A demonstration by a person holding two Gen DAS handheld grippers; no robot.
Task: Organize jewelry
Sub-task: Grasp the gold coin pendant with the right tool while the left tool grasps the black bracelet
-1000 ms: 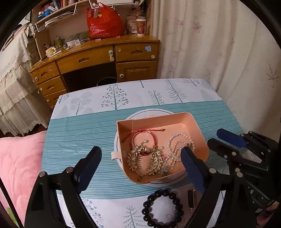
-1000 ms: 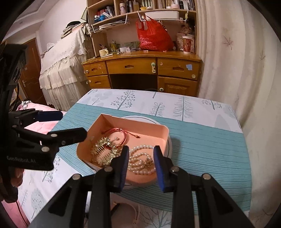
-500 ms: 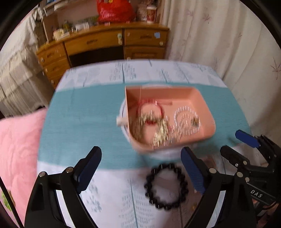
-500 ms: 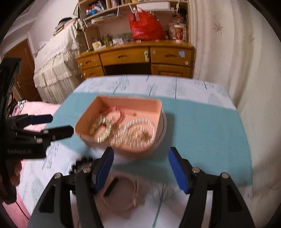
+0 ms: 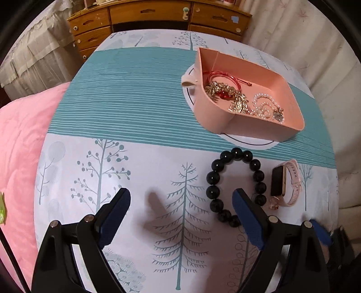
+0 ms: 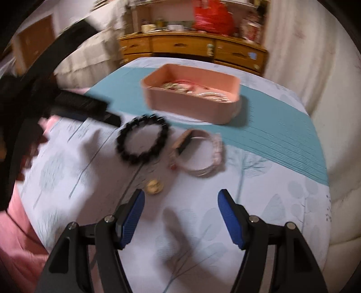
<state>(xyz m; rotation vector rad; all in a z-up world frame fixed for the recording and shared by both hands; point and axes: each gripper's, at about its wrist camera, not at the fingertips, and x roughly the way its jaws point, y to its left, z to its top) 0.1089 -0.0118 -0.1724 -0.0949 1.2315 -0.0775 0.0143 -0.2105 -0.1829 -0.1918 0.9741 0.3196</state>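
A pink tray [image 5: 270,128] [image 6: 180,103] holds a red cord bracelet [image 5: 222,76], gold pieces [image 5: 225,94] and a pearl strand [image 5: 264,106]. A black bead bracelet [image 5: 235,184] [image 6: 142,142] lies on the cloth nearer me, with a pink-strapped watch [image 5: 285,182] [image 6: 198,153] to its right. A small gold piece [image 6: 154,186] lies near the right gripper's left finger. My left gripper [image 5: 180,214] is open and empty, its right finger over the bracelet's near side. My right gripper [image 6: 181,211] is open and empty, above bare cloth short of the watch.
The tray stands on a white round plate [image 5: 188,99]. The table has a white and teal tree-print cloth [image 5: 126,108]. A pink quilt [image 5: 18,146] lies at the left. A wooden desk [image 5: 158,13] stands behind and a pale curtain [image 6: 315,56] hangs at the right.
Both grippers have pulled back from the tray toward the near edge of the table and tilted downward. The right gripper has opened wide. The bead bracelet, watch and small gold piece have come into view.
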